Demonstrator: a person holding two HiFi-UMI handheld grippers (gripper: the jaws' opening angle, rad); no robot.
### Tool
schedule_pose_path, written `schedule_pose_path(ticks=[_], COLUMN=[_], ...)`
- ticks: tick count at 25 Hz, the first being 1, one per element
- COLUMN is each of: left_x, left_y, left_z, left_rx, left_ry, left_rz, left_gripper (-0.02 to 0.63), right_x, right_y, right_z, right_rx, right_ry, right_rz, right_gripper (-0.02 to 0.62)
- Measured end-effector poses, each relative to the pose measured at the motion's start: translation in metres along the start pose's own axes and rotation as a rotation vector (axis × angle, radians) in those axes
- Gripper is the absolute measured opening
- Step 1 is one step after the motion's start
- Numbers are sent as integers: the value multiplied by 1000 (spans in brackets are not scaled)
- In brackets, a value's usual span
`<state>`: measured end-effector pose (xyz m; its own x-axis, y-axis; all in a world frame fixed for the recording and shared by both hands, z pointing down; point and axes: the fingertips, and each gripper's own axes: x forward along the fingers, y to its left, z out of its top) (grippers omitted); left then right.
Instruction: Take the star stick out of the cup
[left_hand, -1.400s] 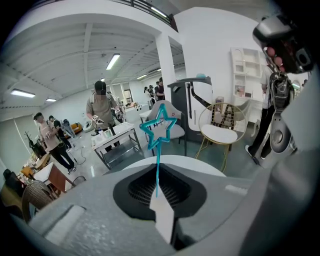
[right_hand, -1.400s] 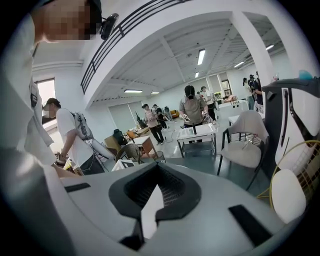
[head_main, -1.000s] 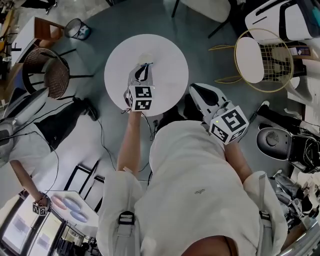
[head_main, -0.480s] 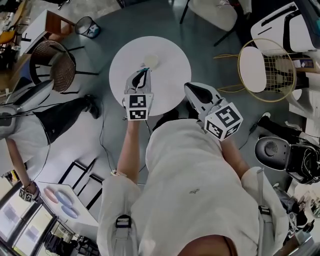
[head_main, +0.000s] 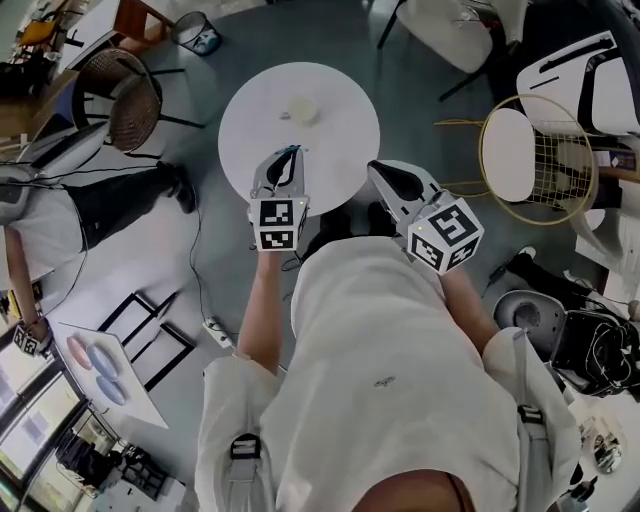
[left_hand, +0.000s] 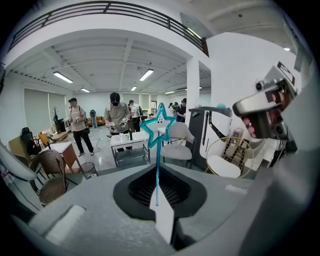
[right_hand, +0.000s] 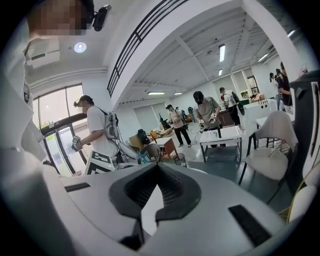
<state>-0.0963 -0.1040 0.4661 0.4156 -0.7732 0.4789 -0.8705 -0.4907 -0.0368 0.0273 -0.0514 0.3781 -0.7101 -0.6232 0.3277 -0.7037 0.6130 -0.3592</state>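
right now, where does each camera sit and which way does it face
Head view: on the person's head, facing steeply down at the round white table; shows the white-shirted torso, both forearms, the left gripper and the right gripper.
Left gripper view: on the left gripper, facing out across the room; its jaws are shut on the blue star-topped stick.
Right gripper view: on the right gripper, facing across the room; its jaws are shut, empty.
Shared: both gripper views show the black-capped person; head and left gripper views, the stick.
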Motion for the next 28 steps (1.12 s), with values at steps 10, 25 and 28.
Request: schedule_pose_path(ticks=[10,25,28], left_x=[-25,-90,-101], left_y=[-74,-146,-138], left_z=[-15,-61,-59], left_rx=[-72,-212,-214], left_ry=[69,95,77], left_rz=[84,189,210], left_gripper=[21,21,21], right_x=[-56,-102,-100], right_y=[-43,-40,-28], right_z=[-23,-79,-78], right_rx=[23,20,12], right_ry=[42,142,133], right_rz=[50,136,154], right_gripper=[6,6,6])
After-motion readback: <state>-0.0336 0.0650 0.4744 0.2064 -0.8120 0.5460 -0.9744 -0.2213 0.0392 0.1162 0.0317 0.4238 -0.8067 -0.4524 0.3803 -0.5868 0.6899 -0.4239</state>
